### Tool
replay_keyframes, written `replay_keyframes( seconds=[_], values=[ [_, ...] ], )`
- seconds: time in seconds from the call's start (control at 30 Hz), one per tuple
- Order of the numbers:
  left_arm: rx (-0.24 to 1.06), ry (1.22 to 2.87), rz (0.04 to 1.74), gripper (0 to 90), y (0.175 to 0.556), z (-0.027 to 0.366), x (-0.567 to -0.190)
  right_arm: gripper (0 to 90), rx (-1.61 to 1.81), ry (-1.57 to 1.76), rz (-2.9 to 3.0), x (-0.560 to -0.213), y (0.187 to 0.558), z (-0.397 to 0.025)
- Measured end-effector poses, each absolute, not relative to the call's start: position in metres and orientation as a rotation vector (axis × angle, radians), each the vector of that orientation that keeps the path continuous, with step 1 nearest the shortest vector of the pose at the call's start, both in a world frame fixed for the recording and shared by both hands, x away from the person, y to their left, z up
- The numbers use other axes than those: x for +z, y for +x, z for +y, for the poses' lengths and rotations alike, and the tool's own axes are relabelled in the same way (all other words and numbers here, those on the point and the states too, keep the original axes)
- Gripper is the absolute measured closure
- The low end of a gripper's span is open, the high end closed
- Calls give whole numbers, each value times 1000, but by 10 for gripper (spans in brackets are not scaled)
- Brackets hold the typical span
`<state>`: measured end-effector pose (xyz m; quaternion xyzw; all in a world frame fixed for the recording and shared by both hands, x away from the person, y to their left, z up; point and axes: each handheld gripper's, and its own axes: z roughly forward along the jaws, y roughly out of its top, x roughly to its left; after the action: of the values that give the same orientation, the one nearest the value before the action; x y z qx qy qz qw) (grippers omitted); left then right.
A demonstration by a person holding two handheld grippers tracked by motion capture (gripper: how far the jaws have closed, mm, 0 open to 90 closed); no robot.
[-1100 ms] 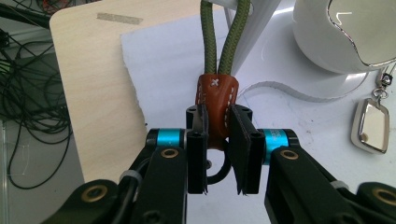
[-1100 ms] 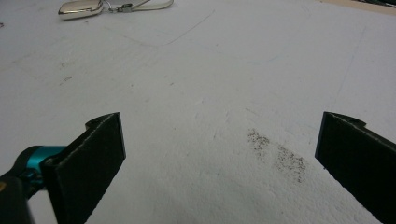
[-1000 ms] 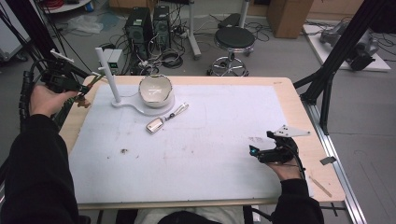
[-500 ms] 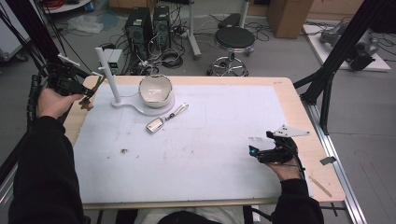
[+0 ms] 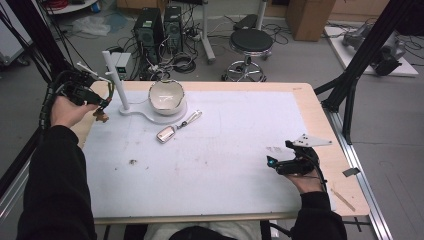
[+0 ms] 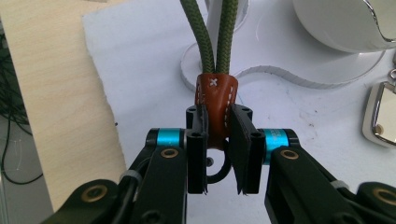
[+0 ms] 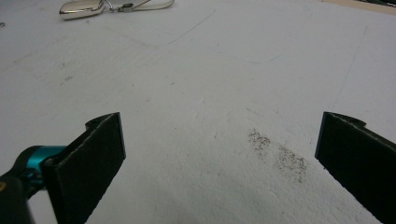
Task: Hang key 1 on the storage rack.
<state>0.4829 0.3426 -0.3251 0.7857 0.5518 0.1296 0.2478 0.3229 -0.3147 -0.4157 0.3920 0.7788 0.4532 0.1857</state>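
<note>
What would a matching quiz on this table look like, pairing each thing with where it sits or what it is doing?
Things:
1. left tool
2. right tool
3. white bowl
4. silver key fob

States:
A. lies flat on the white mat, in front of the bowl
B. open, low over the bare mat
C. shut on the brown leather tab of a green cord loop
D. sits on the white stand base beside the post

Pairs: 1-C, 2-B, 3-D, 4-A
</note>
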Motion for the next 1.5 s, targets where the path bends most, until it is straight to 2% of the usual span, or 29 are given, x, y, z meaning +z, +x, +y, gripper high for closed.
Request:
replay_keyframes(
  seconds=[0.17, 0.23, 0.33, 0.4, 0.47, 0.67, 0.77, 0.87, 1.13, 1.5],
  values=[
    [348, 2132, 1508, 759, 482, 346, -324, 6, 1276, 1103, 2192, -416, 323, -315],
    [323, 2123, 1495, 724, 480, 348, -322, 6, 1276, 1104, 2192, -416, 323, -315],
    [281, 2028, 1475, 559, 477, 352, -318, 6, 1276, 1104, 2192, -416, 323, -315],
    [263, 1984, 1470, 492, 475, 357, -316, 6, 1278, 1107, 2190, -415, 323, -315],
    [223, 1963, 1469, 452, 474, 361, -317, 6, 1278, 1103, 2190, -415, 323, -315],
    [232, 1910, 1442, 363, 464, 362, -322, 6, 1285, 1113, 2187, -415, 324, -316],
    [215, 1927, 1421, 314, 462, 359, -325, 6, 1287, 1115, 2186, -415, 324, -316],
    [261, 1956, 1417, 240, 457, 353, -328, 6, 1290, 1116, 2183, -414, 324, -316],
    [277, 1991, 1395, 76, 453, 346, -327, 6, 1296, 1119, 2178, -414, 324, -318],
    [280, 2035, 1336, 48, 439, 332, -329, 5, 1293, 1123, 2178, -413, 323, -317]
  ],
)
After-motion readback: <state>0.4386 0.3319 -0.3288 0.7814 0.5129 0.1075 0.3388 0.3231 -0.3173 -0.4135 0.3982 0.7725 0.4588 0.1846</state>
